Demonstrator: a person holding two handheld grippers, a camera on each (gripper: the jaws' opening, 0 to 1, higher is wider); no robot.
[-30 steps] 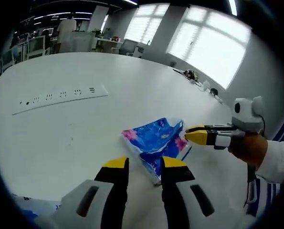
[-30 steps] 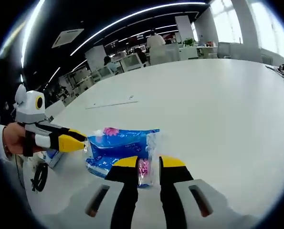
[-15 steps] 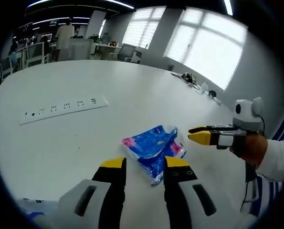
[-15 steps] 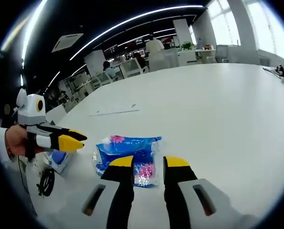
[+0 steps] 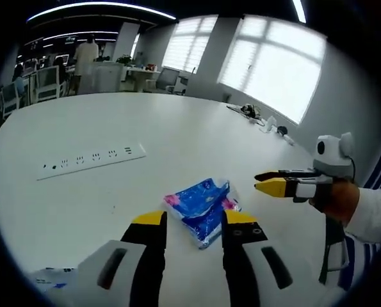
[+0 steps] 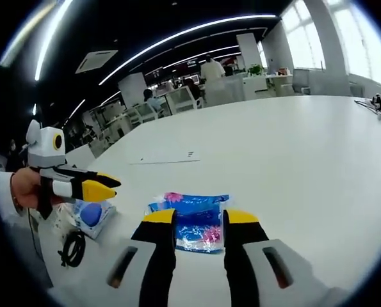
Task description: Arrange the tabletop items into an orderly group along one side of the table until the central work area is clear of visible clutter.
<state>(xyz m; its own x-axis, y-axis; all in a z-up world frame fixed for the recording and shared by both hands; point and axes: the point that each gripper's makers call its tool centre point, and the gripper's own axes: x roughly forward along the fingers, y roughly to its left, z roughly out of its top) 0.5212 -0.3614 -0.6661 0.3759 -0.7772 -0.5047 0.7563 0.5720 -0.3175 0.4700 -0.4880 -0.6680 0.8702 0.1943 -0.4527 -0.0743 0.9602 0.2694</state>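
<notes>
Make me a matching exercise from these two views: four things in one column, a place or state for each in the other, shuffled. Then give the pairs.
Things:
1. blue tissue pack
2. power strip
3. black cable
4. left hand-held gripper

Places or states:
A. coiled near the table edge
B. lying flat on the white table, free of both grippers
C. held in a hand, above the table
D. set flush in the tabletop, sockets in a row

Pairs: 1-B, 2-D, 3-A, 4-C
</notes>
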